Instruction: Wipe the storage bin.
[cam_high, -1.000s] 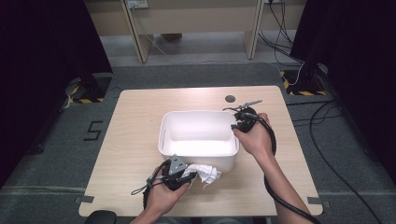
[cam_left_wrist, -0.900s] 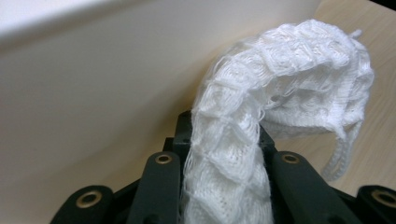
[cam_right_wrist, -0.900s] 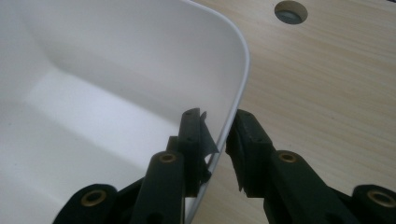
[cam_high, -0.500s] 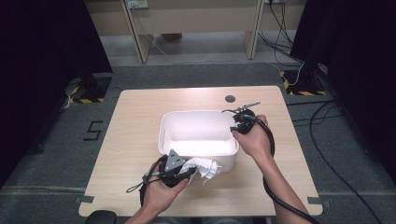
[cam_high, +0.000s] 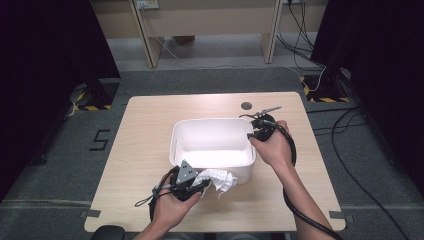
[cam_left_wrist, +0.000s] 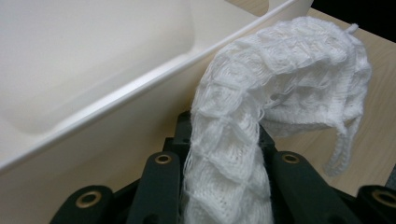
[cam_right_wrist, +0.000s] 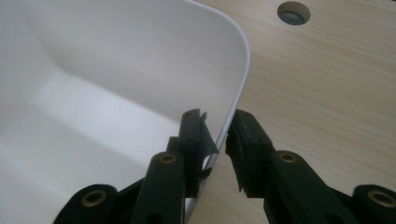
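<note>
White knitted cloth (cam_left_wrist: 261, 107), open lattice weave, limp, arched over, loose strand dangling

The white knitted cloth (cam_left_wrist: 261, 121) in my left gripper (cam_high: 196, 184) is open-weave and crumpled, rising between the jaws and arching over, loose end drooping toward the bench (cam_high: 150, 130), just beside the tub's near wall. The white plastic tub (cam_high: 212, 125) sits upright mid-bench, rectangular with rounded corners; my right gripper (cam_right_wrist: 215, 135) straddles its right rim.
</note>
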